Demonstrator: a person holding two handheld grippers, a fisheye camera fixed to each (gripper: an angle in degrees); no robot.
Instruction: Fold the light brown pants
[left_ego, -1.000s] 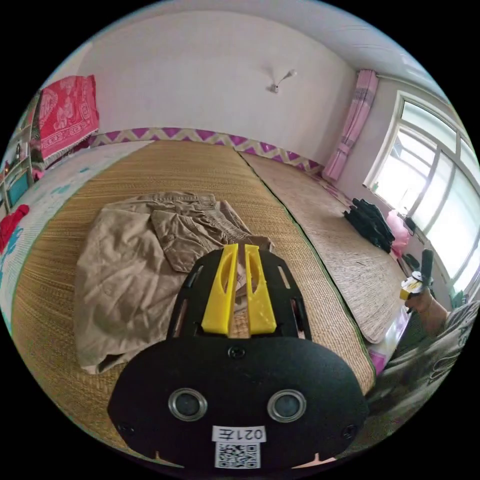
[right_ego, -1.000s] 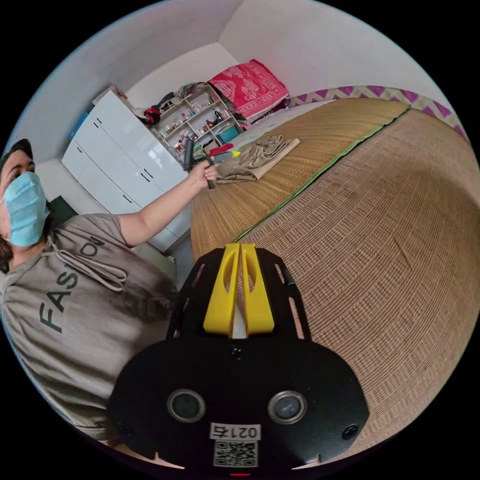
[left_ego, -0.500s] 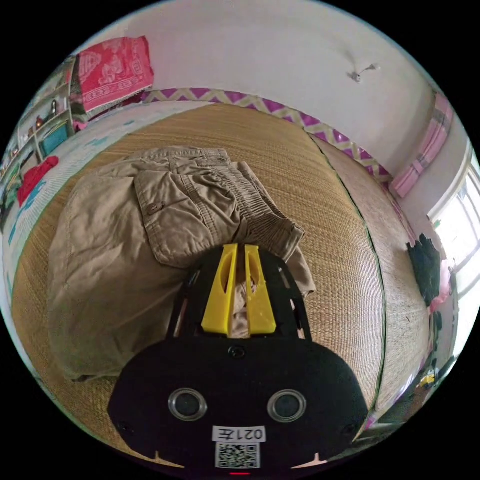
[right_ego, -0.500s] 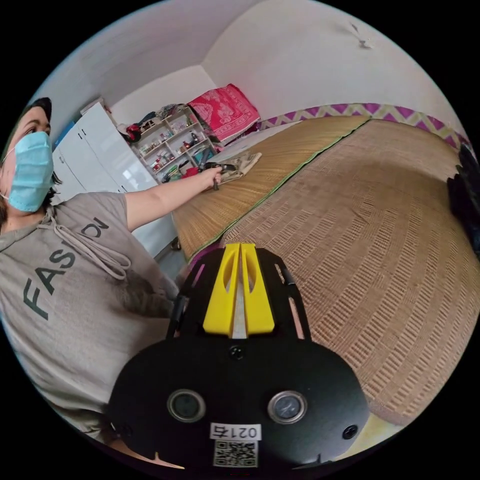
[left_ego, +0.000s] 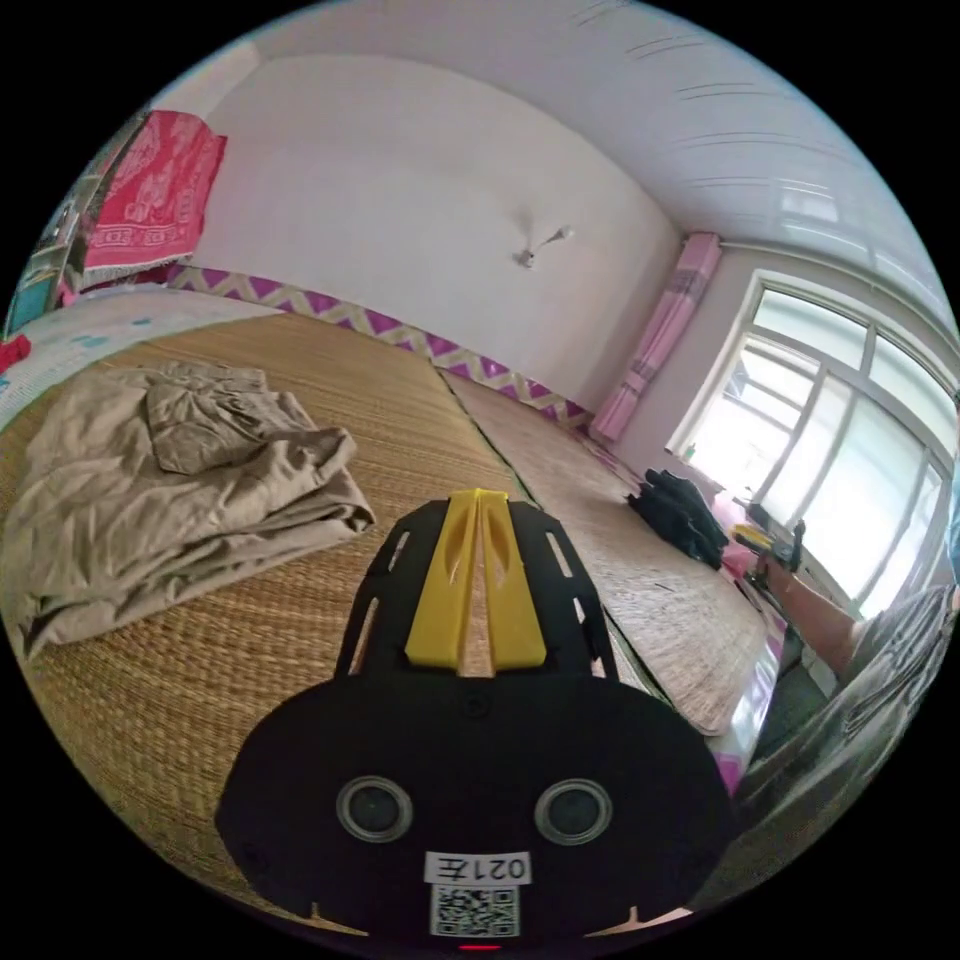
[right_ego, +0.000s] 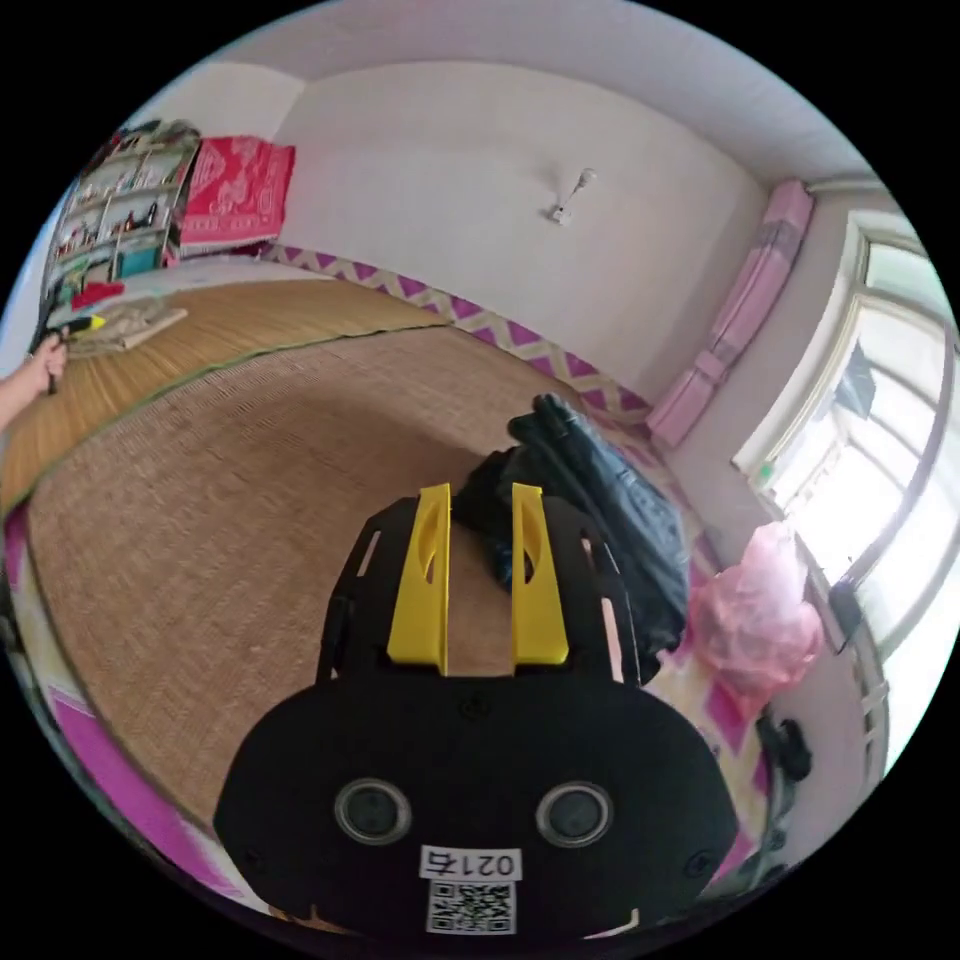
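The light brown pants (left_ego: 170, 480) lie in a rumpled, folded heap on the woven straw mat (left_ego: 420, 420), left of my left gripper (left_ego: 478, 498). That gripper hangs above the mat, apart from the pants, its yellow jaws shut with nothing between them. In the right gripper view the pants (right_ego: 125, 325) are a small heap far left, with the left gripper (right_ego: 88, 324) and a hand (right_ego: 42, 362) beside them. My right gripper (right_ego: 478, 492) is open, its jaws just short of a black garment pile (right_ego: 600, 500).
A second straw mat (right_ego: 250, 480) carries the black pile (left_ego: 680, 510). A pink plastic bag (right_ego: 755, 620) sits beside it, under the window (left_ego: 850, 430). Shelves (right_ego: 110, 220) and a red cloth (right_ego: 235, 190) stand at the far wall. The person's arm (left_ego: 810, 610) shows at the right edge.
My left gripper has drawn back from the pants and its jaws have shut, empty. The right gripper has swung to the black pile and opened.
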